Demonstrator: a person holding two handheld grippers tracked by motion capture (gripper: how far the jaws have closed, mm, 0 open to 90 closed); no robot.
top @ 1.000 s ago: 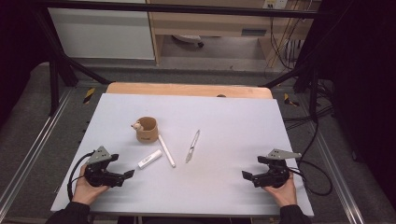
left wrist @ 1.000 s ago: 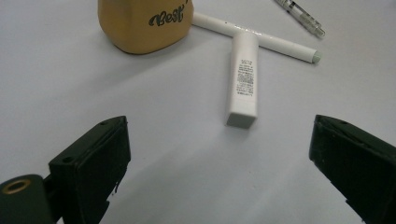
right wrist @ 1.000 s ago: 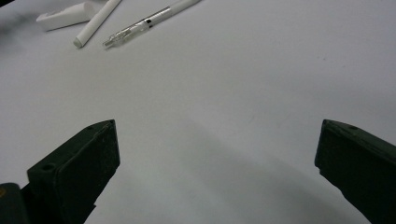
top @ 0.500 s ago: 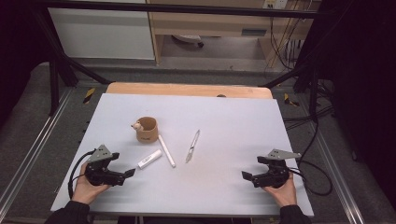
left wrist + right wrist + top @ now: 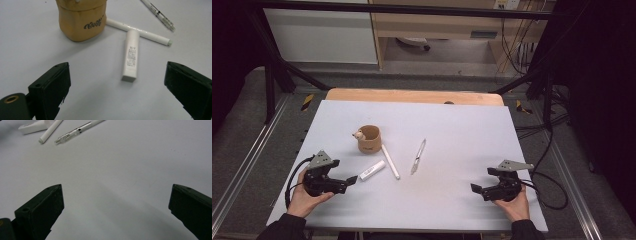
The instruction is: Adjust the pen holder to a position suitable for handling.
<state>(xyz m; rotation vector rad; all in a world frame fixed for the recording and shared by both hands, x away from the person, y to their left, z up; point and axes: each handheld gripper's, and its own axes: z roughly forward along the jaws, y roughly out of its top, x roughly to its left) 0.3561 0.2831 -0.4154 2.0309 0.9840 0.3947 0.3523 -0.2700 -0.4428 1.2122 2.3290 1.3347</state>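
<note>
A tan cup (image 5: 369, 139) with a small figure on its rim stands left of the table's middle. Right of it lie a white marker (image 5: 390, 161), a short white tube (image 5: 372, 170) and a clear pen (image 5: 418, 156). My left gripper (image 5: 353, 178) rests open at the front left, its tips just short of the tube. In the left gripper view the tube (image 5: 131, 56) lies between the spread jaws of the left gripper (image 5: 117, 68), ahead of them, with the cup (image 5: 81, 21) behind. My right gripper (image 5: 475, 188) is open over bare table at the front right, as the right gripper view (image 5: 116, 187) confirms.
The white mat (image 5: 462, 125) covers a wooden table (image 5: 412, 95) whose far edge shows. Cables (image 5: 552, 150) trail off the right side. A person's hands hold both grippers near the front edge. The clear pen (image 5: 75, 131) and the marker (image 5: 50, 131) lie far ahead of the right jaws.
The left gripper has edged slightly forward toward the white tube. The right gripper and the objects have stayed put.
</note>
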